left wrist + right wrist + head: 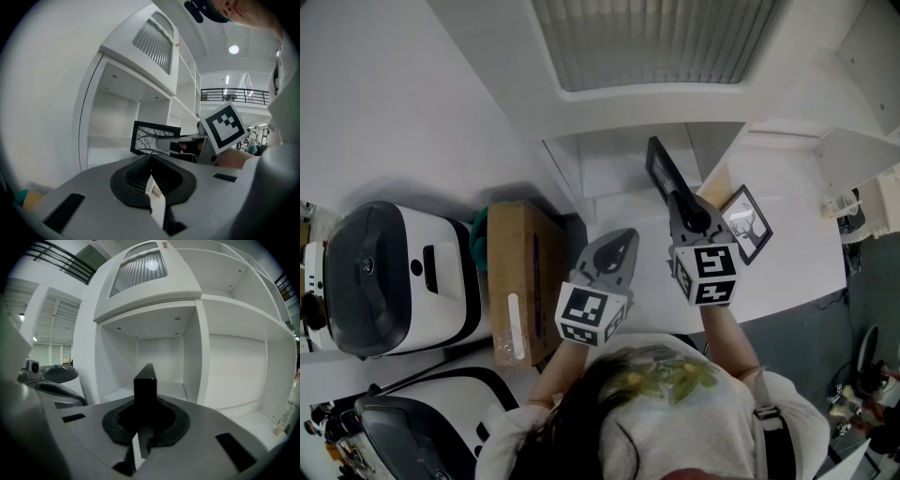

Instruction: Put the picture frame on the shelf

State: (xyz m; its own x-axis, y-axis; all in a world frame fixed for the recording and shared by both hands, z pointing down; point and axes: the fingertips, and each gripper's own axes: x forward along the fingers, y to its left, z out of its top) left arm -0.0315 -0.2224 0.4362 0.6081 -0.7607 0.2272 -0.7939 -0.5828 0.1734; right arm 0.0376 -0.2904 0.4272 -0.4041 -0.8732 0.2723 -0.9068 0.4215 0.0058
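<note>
Slim black-framed picture with a branch print (660, 172) is pinched edge-on in my right gripper (684, 211), at 12 o'clock by the mouth of the white shelf cubby (602, 167). Left gripper (617, 251) is closed and empty. Risk: the narrow edge grip lets the frame pivot and clip the white divider (201, 352).

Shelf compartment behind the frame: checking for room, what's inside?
Only bare white walls and floor show in the shelf compartment; the picture frame in the right hand-held gripper hides part of its floor.

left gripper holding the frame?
No: the left gripper is shut on nothing; the picture frame is clamped in the right gripper.
</note>
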